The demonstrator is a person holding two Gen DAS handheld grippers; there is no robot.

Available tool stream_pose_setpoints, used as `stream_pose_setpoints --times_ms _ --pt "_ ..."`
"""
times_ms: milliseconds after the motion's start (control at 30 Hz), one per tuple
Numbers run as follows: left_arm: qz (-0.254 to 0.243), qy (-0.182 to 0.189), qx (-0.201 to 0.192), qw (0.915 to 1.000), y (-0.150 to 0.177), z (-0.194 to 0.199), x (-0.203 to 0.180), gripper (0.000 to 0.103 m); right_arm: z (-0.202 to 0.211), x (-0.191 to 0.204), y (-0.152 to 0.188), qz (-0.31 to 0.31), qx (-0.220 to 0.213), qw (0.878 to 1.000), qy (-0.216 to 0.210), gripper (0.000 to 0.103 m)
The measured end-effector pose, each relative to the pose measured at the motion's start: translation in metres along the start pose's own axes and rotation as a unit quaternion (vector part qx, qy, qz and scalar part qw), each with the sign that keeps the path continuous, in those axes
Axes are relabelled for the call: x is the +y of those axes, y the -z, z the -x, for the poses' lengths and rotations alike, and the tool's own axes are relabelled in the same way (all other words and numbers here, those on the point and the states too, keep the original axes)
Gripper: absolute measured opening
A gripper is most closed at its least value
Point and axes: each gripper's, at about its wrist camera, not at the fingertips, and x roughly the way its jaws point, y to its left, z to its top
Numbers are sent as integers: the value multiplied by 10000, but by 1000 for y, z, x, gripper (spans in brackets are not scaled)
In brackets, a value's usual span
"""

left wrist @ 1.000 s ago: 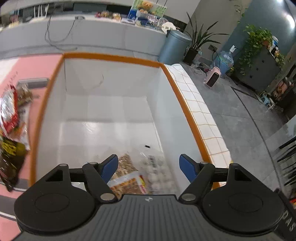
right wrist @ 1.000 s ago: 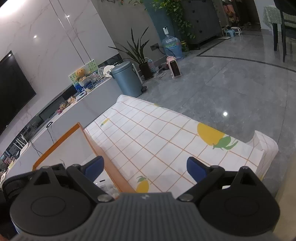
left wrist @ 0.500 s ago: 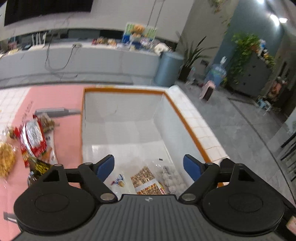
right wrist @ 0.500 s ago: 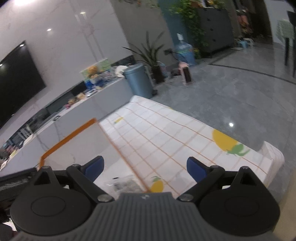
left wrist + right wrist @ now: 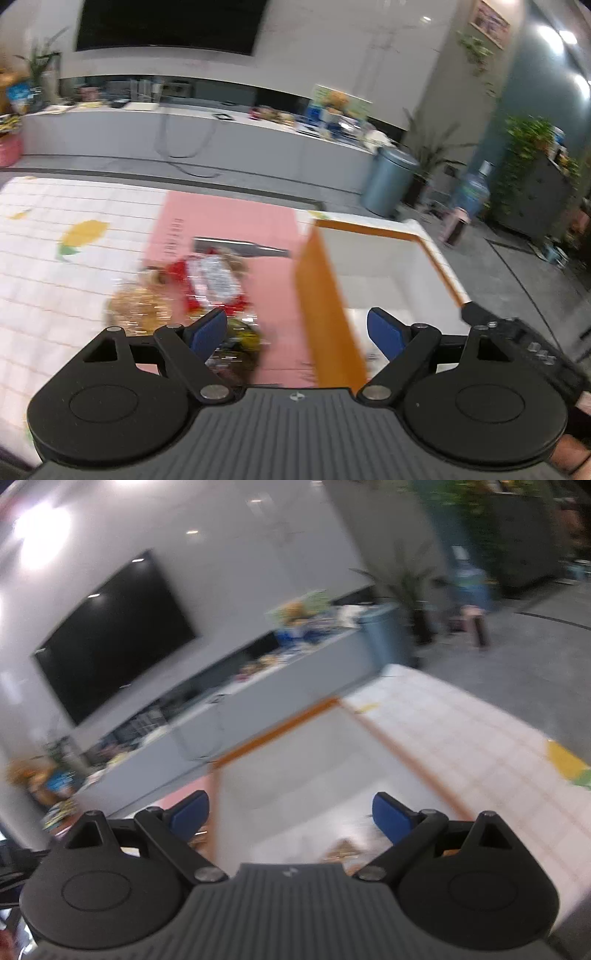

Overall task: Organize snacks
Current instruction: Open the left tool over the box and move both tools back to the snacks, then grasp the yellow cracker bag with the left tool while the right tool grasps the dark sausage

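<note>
My left gripper (image 5: pixel 297 330) is open and empty, above the orange left wall (image 5: pixel 325 306) of the white storage box (image 5: pixel 384 266). Left of it, on the pink mat (image 5: pixel 236 221), lie a red-and-silver snack bag (image 5: pixel 212 280), a golden snack bag (image 5: pixel 142 308) and a dark snack bag (image 5: pixel 240 343). My right gripper (image 5: pixel 290 816) is open and empty over the box (image 5: pixel 317 771). A snack bag (image 5: pixel 343 851) lies inside on the box floor, partly hidden by the gripper body. Both views are blurred.
The box and mat sit on a white checked tablecloth (image 5: pixel 55 266) with fruit prints. A grey item (image 5: pixel 240 245) lies on the mat behind the snacks. The right gripper's body (image 5: pixel 517 343) shows at the right edge of the left wrist view.
My left gripper has risen out of the box and swung left toward the snacks on the mat, leaving bags on the box floor. My right gripper has turned left over the box.
</note>
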Motion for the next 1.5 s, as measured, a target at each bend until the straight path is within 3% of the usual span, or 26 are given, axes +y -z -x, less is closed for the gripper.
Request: stream_pose_setpoints --times_ms 200,300,433,600,733,767,1033,1100,1233,1333,1433,1500 --pt "86 -465 12 9989 4 14 49 100 4 49 15 556 -14 9961 -690 93" --pt "257 -478 -26 9985 8 21 73 100 2 69 25 750 66 9925 -959 93" --pt "567 -330 77 9978 15 20 100 101 -6 94 41 1017 271 9874 -1180 93" --pt "790 -611 259 9947 21 6 127 101 -23 127 71 1399 624 9796 -1297 93" --pt "744 -815 421 9930 20 -9 141 100 -43 141 91 1621 661 9792 -1022 92" --pt "678 -915 533 9921 18 -15 144 95 -49 144 97 1693 669 9791 -905 92" --pt "327 -1220 865 9882 13 -54 161 84 -92 144 123 1698 1112 9767 -693 92" --pt "375 -1237 905 9875 13 -64 165 75 -104 143 128 1691 1180 9766 -613 92" --pt "545 -1234 1043 9854 9 -85 175 67 -123 139 133 1618 1297 9768 -524 92" --pt "531 -1099 1053 9869 8 -98 178 67 -136 136 138 1522 1390 9774 -469 92" --pt "567 -758 971 9908 7 -106 178 68 -146 134 145 1476 1437 9778 -387 92" --pt "509 -670 917 9922 7 -111 177 75 -154 134 150 1464 1477 9776 -316 92"
